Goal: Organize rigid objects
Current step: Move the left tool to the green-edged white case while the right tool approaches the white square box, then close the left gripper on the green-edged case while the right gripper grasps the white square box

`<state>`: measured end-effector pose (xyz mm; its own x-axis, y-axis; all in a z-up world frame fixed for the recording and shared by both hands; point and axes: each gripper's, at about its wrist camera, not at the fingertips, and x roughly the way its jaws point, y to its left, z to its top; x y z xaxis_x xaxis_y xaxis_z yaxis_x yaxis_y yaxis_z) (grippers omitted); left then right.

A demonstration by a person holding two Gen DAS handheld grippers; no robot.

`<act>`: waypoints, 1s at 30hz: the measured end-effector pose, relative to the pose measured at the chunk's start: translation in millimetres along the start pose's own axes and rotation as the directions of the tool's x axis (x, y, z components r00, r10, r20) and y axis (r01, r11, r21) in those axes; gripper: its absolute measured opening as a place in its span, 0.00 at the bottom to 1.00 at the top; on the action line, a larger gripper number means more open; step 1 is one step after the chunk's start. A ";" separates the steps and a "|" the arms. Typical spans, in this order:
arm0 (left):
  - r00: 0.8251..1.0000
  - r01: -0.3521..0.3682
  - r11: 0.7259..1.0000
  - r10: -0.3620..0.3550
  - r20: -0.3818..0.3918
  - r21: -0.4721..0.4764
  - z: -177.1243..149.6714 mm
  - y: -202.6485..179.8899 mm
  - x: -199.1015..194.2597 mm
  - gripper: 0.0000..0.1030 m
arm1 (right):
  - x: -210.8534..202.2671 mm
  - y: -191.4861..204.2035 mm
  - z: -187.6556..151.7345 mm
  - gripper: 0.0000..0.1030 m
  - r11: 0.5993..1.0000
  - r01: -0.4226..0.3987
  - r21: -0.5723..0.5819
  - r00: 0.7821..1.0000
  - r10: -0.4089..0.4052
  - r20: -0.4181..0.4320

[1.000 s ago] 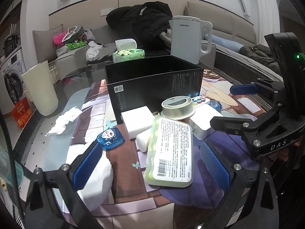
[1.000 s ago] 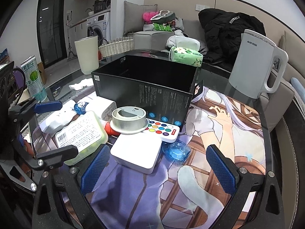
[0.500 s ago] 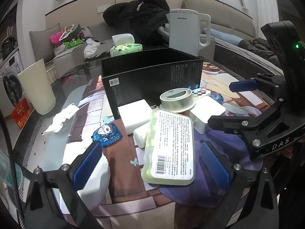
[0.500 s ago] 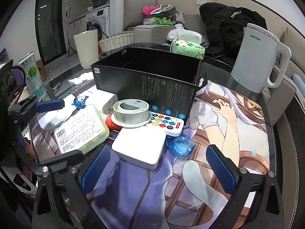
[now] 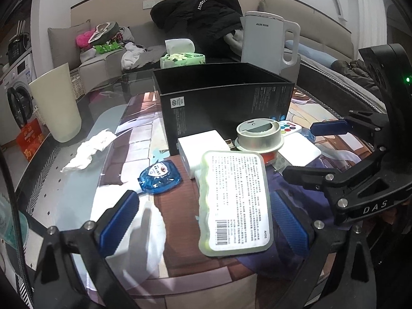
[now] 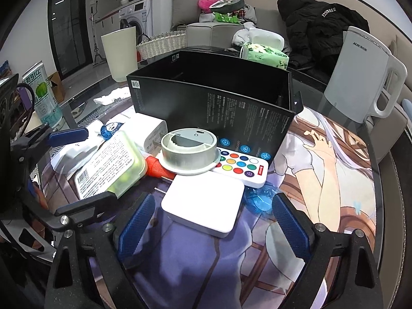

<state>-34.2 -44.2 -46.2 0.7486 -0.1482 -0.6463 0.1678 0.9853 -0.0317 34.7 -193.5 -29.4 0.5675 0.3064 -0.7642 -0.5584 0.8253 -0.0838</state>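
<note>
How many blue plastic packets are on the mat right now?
2: one blue packet left of the green container; another right of the white flat box. More may hide under the pile.

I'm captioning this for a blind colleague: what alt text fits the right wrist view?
The right gripper, jaws closing but touching nothing, straddles a flat white square box on a printed mat. Behind it lie a colourful remote, a grey round tin and an open black box.
</note>
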 end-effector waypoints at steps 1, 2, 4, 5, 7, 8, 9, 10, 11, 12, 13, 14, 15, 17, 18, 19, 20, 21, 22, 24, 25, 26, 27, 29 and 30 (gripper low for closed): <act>1.000 -0.004 1.000 0.004 0.001 -0.005 -0.1 2.1 -0.1 0.98 | 0.5 0.0 0.9 0.91 1.000 0.005 -0.005 1.000 -0.005 -0.004; 1.000 -0.007 1.000 0.007 0.002 -0.012 -0.1 4.9 -0.1 0.98 | 0.4 -1.3 1.5 0.89 1.000 0.007 -0.004 1.000 -0.007 -0.006; 1.000 -0.010 1.000 0.010 0.002 -0.026 -0.3 9.5 -0.6 0.98 | -0.1 -5.4 0.9 0.88 1.000 0.009 0.008 1.000 -0.009 -0.011; 1.000 -0.009 1.000 0.009 0.001 -0.029 -0.3 10.4 -0.5 0.98 | 0.0 -7.6 0.4 0.88 1.000 0.006 0.015 1.000 -0.006 -0.014; 1.000 -0.005 0.999 0.005 -0.005 -0.036 -0.5 12.9 0.2 0.98 | -0.5 -9.7 -0.7 0.88 1.000 0.001 0.019 1.000 -0.001 -0.016; 1.000 -0.003 0.999 0.003 -0.009 -0.046 -0.8 14.7 0.6 0.98 | -0.9 -9.6 -1.0 0.88 1.000 0.001 0.020 1.000 -0.001 -0.017; 1.000 0.002 0.998 -0.002 -0.014 -0.055 -1.4 16.0 1.0 0.98 | -0.9 -8.7 -1.2 0.88 1.000 0.005 0.019 1.000 -0.005 -0.017; 1.000 0.007 0.998 -0.008 -0.018 -0.061 -1.4 16.9 1.9 0.98 | -0.8 -7.8 -1.3 0.88 1.000 0.009 0.016 1.000 -0.009 -0.017; 1.000 0.010 0.998 -0.011 -0.018 -0.065 -1.5 17.4 2.1 0.98 | -1.1 -7.0 -0.9 0.87 1.000 0.011 0.015 1.000 -0.011 -0.017; 1.000 0.010 0.998 -0.012 -0.018 -0.064 -1.5 17.2 2.0 0.98 | -1.7 -6.3 -1.0 0.86 1.000 0.013 0.015 1.000 -0.012 -0.017; 1.000 0.012 0.998 -0.013 -0.017 -0.061 -1.3 16.5 1.6 0.98 | -2.8 -6.1 -1.3 0.85 1.000 0.009 0.017 1.000 -0.009 -0.016; 1.000 0.012 0.998 -0.013 -0.017 -0.058 -1.2 15.5 0.9 0.98 | -4.9 -5.5 -2.6 0.82 1.000 0.000 0.023 1.000 0.000 -0.012; 1.000 0.013 0.998 -0.014 -0.018 -0.057 -0.5 15.2 1.3 0.97 | -6.5 -5.5 -3.7 0.81 1.000 -0.010 0.028 1.000 0.010 -0.010; 0.999 0.023 0.998 -0.024 -0.021 -0.057 -1.3 14.7 1.8 0.94 | -10.3 -5.0 -6.3 0.81 0.999 -0.028 0.029 1.000 0.028 -0.004; 0.999 0.028 0.998 -0.030 -0.025 -0.057 -1.4 13.8 2.4 0.90 | -12.4 -4.0 -7.7 0.81 0.999 -0.038 0.024 0.999 0.038 0.000; 0.999 0.031 0.998 -0.033 -0.030 -0.054 -1.5 12.7 3.3 0.87 | -14.1 -3.0 -9.0 0.81 0.999 -0.046 0.019 0.999 0.046 0.003; 0.999 0.032 0.998 -0.034 -0.035 -0.049 -1.7 11.0 4.2 0.86 | -14.9 -1.9 -10.1 0.81 0.999 -0.051 0.015 0.999 0.051 0.004; 0.999 0.034 0.998 -0.036 -0.038 -0.044 -2.2 9.5 4.7 0.83 | -14.4 -1.1 -10.5 0.81 0.999 -0.053 0.013 0.999 0.053 0.000; 0.998 0.038 0.999 -0.040 -0.042 -0.039 -2.5 7.8 5.4 0.80 | -13.0 -0.5 -10.3 0.81 0.998 -0.057 0.013 0.998 0.058 -0.002; 0.998 0.048 0.998 -0.049 -0.050 -0.030 -3.4 5.0 7.0 0.72 | -8.1 0.0 -9.0 0.78 0.997 -0.071 0.018 0.997 0.071 -0.015; 0.997 0.055 0.998 -0.057 -0.055 -0.028 -3.5 4.2 7.3 0.65 | -4.9 0.5 -7.8 0.76 0.997 -0.079 0.021 0.997 0.080 -0.025; 0.997 0.060 0.998 -0.061 -0.053 -0.025 -2.9 3.5 6.8 0.62 | -1.9 1.1 -6.7 0.73 0.996 -0.082 0.024 0.996 0.082 -0.033; 0.997 0.062 0.998 -0.063 -0.051 -0.022 -2.4 3.3 6.3 0.60 | 0.5 2.3 -5.8 0.72 0.997 -0.079 0.023 0.996 0.080 -0.040; 0.996 0.070 0.997 -0.071 -0.052 -0.027 -2.4 4.6 6.0 0.60 | 4.5 4.3 -3.4 0.71 0.998 -0.066 0.017 0.997 0.066 -0.045; 0.996 0.073 0.997 -0.074 -0.050 -0.028 -2.5 5.3 5.6 0.59 | 6.8 4.9 -1.9 0.71 0.998 -0.059 0.017 0.997 0.060 -0.050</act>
<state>-30.7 -39.6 -51.9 0.7013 -0.2163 -0.6793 0.2034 0.9740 -0.1002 34.7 -188.3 -36.2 0.5016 0.3312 -0.7992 -0.5806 0.8137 -0.0272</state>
